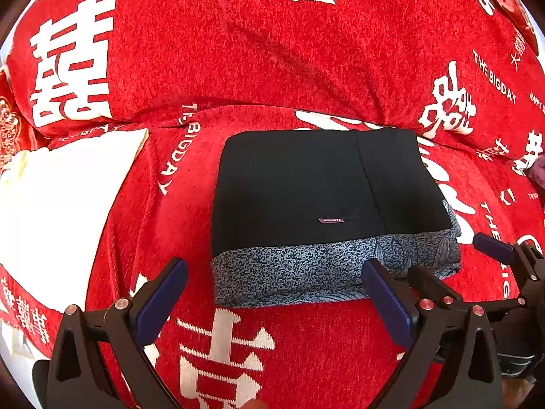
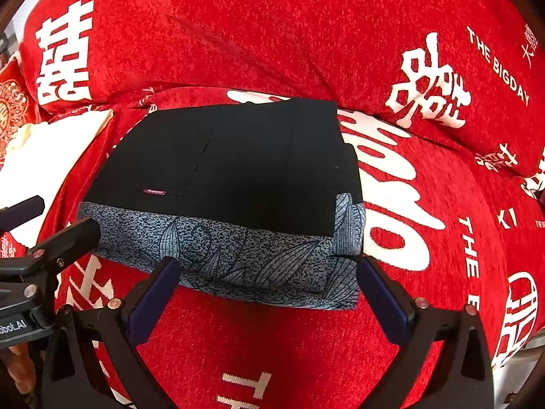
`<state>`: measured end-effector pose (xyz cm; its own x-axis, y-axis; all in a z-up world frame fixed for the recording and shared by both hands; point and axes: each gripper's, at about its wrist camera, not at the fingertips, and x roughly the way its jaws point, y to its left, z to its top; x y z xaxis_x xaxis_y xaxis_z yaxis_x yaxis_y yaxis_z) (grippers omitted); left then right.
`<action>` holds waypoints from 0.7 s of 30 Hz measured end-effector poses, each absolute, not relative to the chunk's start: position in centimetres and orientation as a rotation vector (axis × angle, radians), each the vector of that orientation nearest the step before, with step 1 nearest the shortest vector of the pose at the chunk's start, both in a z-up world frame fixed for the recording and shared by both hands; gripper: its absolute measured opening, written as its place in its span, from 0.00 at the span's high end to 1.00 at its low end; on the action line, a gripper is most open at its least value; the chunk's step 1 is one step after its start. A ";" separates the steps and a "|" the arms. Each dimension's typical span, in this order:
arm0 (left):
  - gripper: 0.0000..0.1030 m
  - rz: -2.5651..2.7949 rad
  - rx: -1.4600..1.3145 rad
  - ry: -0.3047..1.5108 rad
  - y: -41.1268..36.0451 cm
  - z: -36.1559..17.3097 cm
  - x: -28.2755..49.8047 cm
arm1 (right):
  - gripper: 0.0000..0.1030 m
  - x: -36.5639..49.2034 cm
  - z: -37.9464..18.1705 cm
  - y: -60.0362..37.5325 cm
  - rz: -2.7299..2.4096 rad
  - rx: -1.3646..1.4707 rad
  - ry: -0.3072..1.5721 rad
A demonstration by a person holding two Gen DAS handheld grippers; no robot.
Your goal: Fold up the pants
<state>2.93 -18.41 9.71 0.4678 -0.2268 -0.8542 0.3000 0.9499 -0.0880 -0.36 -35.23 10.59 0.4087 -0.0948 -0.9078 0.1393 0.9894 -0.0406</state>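
Where folded square, pants [image 1: 306, 184] matte black, speckled hem

The light is bright and even, and the red cover [image 1: 306, 51] looks very saturated. The white cloth [image 1: 58, 211] is overexposed, without detail. The black pants [image 1: 299, 187] lose texture. Both views bend strongly and darken in the corners.
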 end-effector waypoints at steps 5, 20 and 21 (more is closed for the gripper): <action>0.01 -0.328 0.085 1.033 -18.5 9.8 2.8 | 0.00 -0.4 10.6 -35.1 -0.142 0.045 1.140; 0.01 -0.314 0.081 1.051 -18.4 9.6 3.2 | 0.00 -0.4 10.6 -35.1 -0.133 0.051 1.142; 0.01 -0.314 0.081 1.051 -18.4 9.7 3.2 | 0.00 -0.4 10.5 -35.1 -0.132 0.051 1.143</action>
